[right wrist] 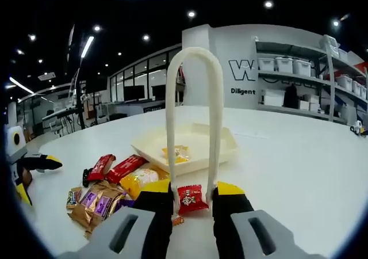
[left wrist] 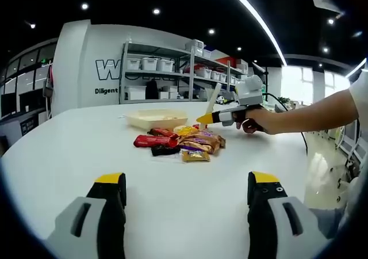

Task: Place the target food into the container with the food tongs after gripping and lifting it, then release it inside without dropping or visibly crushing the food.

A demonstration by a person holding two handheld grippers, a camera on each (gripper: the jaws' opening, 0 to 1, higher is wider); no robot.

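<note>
Right hand-held gripper over the snacks, tray just beyond.

Left gripper view: the left hand-held gripper [left wrist: 187, 195] hung with jaws apart, holding nothing, well back from the snack pile [left wrist: 183, 141] on the table [left wrist: 69, 155].
Right gripper view: the right hand-held gripper [right wrist: 192, 197] clamped the tongs [right wrist: 194, 115], upright, a red packet [right wrist: 190, 198] between their tips; the tray [right wrist: 224, 149] lay straight ahead.
</note>
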